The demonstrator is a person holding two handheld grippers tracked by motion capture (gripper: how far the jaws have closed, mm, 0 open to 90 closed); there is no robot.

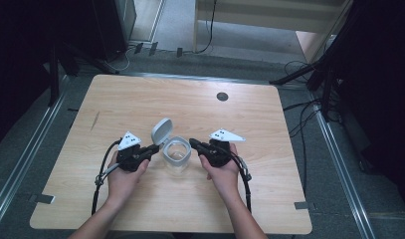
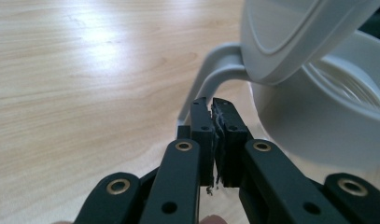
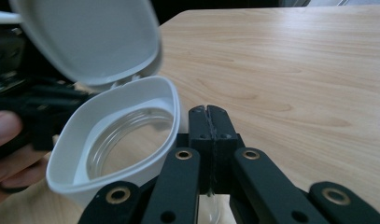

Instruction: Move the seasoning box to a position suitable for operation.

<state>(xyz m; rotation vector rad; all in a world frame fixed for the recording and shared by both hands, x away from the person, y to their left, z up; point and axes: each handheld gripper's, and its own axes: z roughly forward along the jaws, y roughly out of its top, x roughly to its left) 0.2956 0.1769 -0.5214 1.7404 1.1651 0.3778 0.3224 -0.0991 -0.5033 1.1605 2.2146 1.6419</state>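
Note:
A clear jar point(image 1: 176, 157) with a white collar stands at the middle of the wooden table point(image 1: 140, 99), its white flip lid point(image 1: 161, 130) hinged up at the back left. My left gripper point(image 1: 156, 147) is shut, its tips against the jar's left side, by the hinge. In the left gripper view the shut jaws point(image 2: 212, 102) sit just in front of a white loop handle point(image 2: 211, 65), under the raised lid point(image 2: 295, 37). My right gripper point(image 1: 192, 142) is shut beside the jar's right side. In the right gripper view its tips point(image 3: 208, 109) lie next to the collar point(image 3: 85, 135), with the lid point(image 3: 94, 42) above.
A dark round grommet point(image 1: 222, 96) sits in the tabletop toward the back. Grey tape marks lie at the front corners point(image 1: 42, 198). Cables point(image 1: 299, 107) and dark stands ring the table on the floor. Bare wood stretches behind and to both sides of the jar.

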